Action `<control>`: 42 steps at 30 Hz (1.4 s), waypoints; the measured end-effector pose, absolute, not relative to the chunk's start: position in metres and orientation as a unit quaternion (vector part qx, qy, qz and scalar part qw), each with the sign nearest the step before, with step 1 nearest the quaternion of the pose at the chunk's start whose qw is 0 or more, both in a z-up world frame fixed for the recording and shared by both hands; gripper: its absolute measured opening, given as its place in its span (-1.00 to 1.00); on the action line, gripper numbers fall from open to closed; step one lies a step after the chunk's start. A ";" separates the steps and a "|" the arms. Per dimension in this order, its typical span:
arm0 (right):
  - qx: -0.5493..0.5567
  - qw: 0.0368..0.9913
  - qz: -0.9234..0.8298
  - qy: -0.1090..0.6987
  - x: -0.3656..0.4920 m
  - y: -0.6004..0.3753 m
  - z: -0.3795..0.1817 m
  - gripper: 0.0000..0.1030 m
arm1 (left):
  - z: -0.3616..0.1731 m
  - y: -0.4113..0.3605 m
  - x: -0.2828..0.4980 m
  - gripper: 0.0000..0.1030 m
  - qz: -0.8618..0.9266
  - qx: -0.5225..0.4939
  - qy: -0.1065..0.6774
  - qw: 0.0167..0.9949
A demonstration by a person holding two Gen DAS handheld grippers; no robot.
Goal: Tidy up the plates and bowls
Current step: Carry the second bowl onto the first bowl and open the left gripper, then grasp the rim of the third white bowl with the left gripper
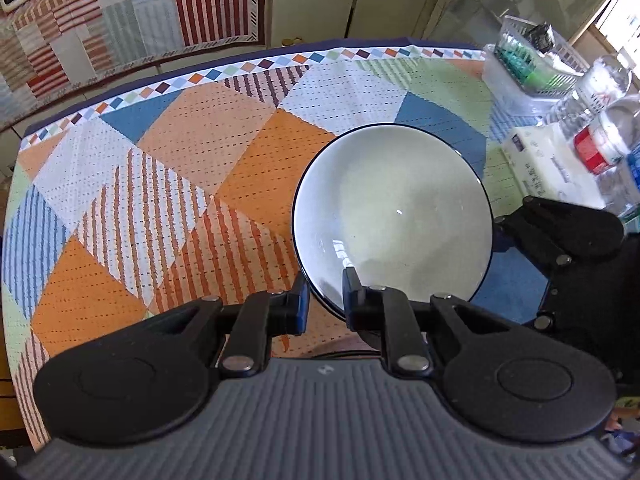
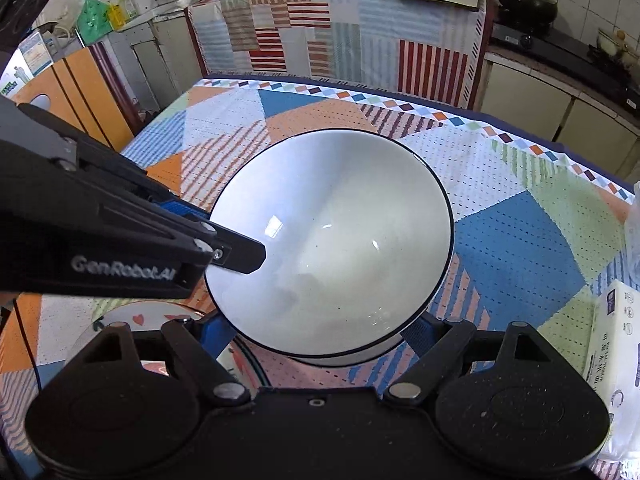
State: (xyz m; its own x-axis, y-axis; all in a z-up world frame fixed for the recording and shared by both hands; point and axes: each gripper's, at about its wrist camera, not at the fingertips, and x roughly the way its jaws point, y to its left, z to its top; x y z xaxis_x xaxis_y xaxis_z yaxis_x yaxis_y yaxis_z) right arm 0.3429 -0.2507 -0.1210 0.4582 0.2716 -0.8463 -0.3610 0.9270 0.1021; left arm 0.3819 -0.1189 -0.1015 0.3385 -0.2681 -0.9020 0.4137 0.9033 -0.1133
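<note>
A white bowl with a thin dark rim (image 1: 394,212) is held above the patterned table. My left gripper (image 1: 326,300) is shut on the bowl's near rim, one finger (image 1: 352,284) inside and one (image 1: 298,300) outside. In the right wrist view the same bowl (image 2: 332,240) fills the middle. My right gripper (image 2: 320,332) is open, its fingers either side of the bowl's lower body; contact is unclear. The left gripper's finger (image 2: 240,254) reaches over the bowl's left rim. A plate with small heart marks (image 2: 132,320) lies under the right gripper, mostly hidden.
The table wears a colourful patchwork cloth (image 1: 160,184). On its right side stand a clear plastic basket (image 1: 528,60), water bottles (image 1: 600,136) and a tissue pack (image 1: 548,160), the pack also in the right wrist view (image 2: 616,344). Kitchen counters lie beyond the far edge.
</note>
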 end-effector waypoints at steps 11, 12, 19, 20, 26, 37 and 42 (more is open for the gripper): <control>-0.074 0.845 0.151 0.507 0.350 -0.236 -0.123 0.71 | -0.114 -0.122 0.384 -0.65 -0.192 0.075 0.532 0.821; -0.075 0.847 0.149 0.505 0.349 -0.236 -0.123 0.71 | -0.114 -0.122 0.385 -0.65 -0.193 0.071 0.532 0.821; -0.065 0.856 0.136 0.494 0.330 -0.252 -0.116 0.74 | -0.116 -0.125 0.380 -0.64 -0.191 0.072 0.523 0.828; -0.055 0.860 0.135 0.489 0.327 -0.256 -0.113 0.74 | -0.114 -0.124 0.378 -0.64 -0.192 0.068 0.522 0.828; 0.014 0.884 0.113 0.454 0.301 -0.283 -0.090 0.75 | -0.086 -0.119 0.359 -0.63 -0.219 0.083 0.503 0.832; 0.008 0.905 0.092 0.415 0.249 -0.280 -0.049 0.75 | -0.032 -0.100 0.310 -0.59 -0.254 0.080 0.490 0.830; -0.018 0.915 0.083 0.394 0.221 -0.266 -0.032 0.75 | -0.020 -0.077 0.283 -0.56 -0.246 0.074 0.486 0.835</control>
State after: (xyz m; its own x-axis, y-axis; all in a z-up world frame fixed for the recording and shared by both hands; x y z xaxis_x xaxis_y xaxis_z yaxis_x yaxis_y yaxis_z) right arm 0.2208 -0.2661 -0.0319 0.6764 0.1383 -0.7235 -0.1668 0.9855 0.0324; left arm 0.2830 -0.0773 -0.0203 0.4060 -0.3384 -0.8489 0.4824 0.8683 -0.1154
